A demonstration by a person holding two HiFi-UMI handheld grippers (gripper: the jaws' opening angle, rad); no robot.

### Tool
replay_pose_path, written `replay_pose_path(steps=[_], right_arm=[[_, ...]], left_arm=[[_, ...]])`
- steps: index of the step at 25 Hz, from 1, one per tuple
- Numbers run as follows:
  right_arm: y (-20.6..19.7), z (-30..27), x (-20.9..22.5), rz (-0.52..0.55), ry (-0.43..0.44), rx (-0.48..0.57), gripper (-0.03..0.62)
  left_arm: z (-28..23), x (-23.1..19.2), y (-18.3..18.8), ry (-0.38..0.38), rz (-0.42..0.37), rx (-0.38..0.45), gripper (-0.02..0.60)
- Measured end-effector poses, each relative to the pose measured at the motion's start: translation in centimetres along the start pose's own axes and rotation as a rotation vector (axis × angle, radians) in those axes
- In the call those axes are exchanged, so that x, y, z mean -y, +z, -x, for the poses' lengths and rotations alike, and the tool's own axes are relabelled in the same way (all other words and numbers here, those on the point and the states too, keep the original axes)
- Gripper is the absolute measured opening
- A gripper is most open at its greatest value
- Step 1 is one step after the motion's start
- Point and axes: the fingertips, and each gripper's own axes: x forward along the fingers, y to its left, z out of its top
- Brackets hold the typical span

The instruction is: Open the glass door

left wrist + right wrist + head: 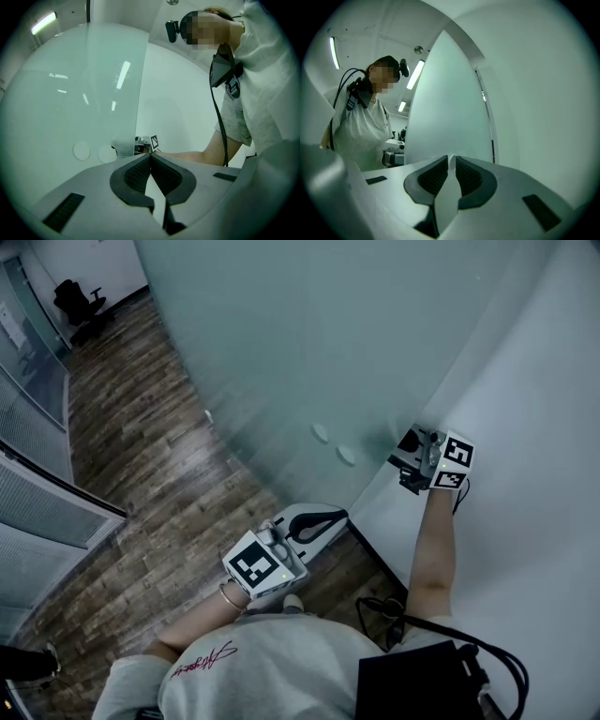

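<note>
At the edge of the glass door point(281, 352): right gripper point(408, 463) pinching a thin fitting point(451, 162) (handle?); left gripper point(150, 157) closed, empty; swing seemingly pending.

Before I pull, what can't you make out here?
Right gripper view: only a pale strip shows between the right gripper fingers; glass edge or handle fitting, unclear.
Head view: that gripper's own body hides the contact.
All views: frosting on the glass door hides whatever is behind it.
Head view: the round discs on the glass are too small to identify.
</note>
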Motion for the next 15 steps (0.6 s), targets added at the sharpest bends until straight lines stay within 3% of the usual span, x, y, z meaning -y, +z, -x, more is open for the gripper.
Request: replay_pose_path(steps=[7,15], right_arm=[[0.2,3.0,-1.9,0.014,-0.226,0.089,0.043],[1.4,3.2,-7.5,0.012,-0.351,0.158,0.028]], left_arm=[[0.9,-0.1,0.1,0.002,0.009,0.028,0.012],[3.7,-0.1,0.8,-0.033,-0.002,0.028,0.012]])
